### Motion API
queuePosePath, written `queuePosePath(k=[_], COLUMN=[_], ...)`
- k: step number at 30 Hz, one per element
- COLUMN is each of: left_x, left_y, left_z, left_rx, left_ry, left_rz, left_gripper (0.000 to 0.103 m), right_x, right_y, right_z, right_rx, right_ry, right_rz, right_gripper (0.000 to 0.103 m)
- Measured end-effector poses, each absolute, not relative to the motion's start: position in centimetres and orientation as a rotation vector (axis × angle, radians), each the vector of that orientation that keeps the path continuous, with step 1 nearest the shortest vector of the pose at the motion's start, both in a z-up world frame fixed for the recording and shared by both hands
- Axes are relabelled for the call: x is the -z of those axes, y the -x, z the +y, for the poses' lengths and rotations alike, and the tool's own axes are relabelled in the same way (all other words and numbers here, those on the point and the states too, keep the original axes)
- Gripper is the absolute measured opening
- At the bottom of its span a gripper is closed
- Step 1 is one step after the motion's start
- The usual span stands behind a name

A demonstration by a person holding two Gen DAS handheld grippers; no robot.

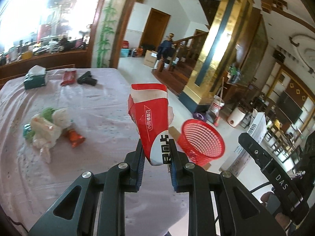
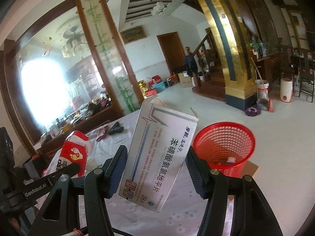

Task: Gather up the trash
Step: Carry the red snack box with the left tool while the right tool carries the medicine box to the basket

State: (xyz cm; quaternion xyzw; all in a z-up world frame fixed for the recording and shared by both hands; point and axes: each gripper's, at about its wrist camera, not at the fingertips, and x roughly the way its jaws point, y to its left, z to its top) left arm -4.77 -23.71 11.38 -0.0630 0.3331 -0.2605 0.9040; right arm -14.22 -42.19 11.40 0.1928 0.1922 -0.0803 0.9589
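The left claw pinches a red carton and the right claw a white medicine box, both aloft beside the bench, so next each must travel over the red basket and let go.

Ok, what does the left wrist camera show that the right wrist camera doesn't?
Only the left wrist view shows the green tissue box and the crumpled wrapper pile on the table. Only the right wrist view shows the white medicine box between the right gripper fingers, and scraps inside the basket. Both show the red mesh basket on the floor and the red carton held by the left gripper.
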Motion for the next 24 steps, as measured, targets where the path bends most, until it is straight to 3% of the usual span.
queuePosePath(k=[24], left_x=[-12.5], left_y=[3.7], left_z=[-33.9], left_rx=[0.716], left_ry=[0.026], left_rz=[0.671], left_gripper=[0.021], right_x=[-11.7], right_y=[16.3], right_z=[-50.8], right_rx=[0.264], right_ry=[-0.472], right_rz=[0.333], right_gripper=[0.064])
